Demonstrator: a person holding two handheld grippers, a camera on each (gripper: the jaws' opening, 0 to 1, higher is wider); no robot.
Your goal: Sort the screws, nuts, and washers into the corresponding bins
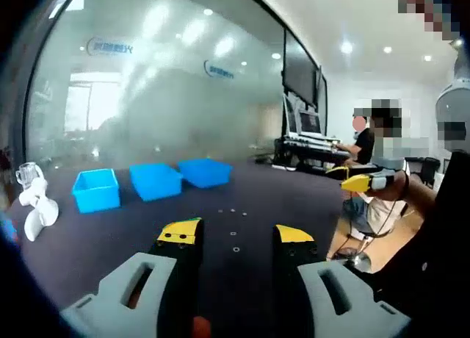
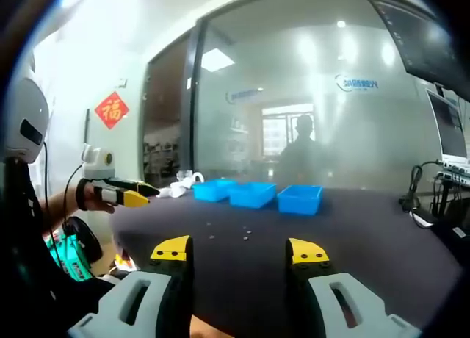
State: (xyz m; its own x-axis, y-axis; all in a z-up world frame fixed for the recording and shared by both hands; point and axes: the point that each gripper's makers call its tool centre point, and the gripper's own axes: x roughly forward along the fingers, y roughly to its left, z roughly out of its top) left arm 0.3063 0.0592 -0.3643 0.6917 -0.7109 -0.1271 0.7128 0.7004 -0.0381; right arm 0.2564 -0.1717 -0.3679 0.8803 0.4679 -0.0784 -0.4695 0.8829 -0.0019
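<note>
Three blue bins (image 1: 96,189) (image 1: 156,181) (image 1: 205,172) stand in a row at the far left of the dark table (image 1: 294,198). Small loose metal parts (image 1: 234,236) lie scattered on the cloth just beyond my left gripper (image 1: 236,235), which is open and holds nothing. The right gripper (image 1: 351,181) shows at the table's right edge, in a person's hand. From the other side, the bins (image 2: 253,194) sit mid-table with the parts (image 2: 246,235) in front of them. My right gripper (image 2: 239,250) is open and holds nothing, hovering near the table edge. The left gripper (image 2: 143,192) comes in from the left.
A white stand-like object (image 1: 33,202) sits by the bins at the table's far left end. A frosted glass wall runs behind the table. A person sits at a desk with monitors (image 1: 308,121) at the back right. Cables (image 2: 418,206) lie on the table's right end.
</note>
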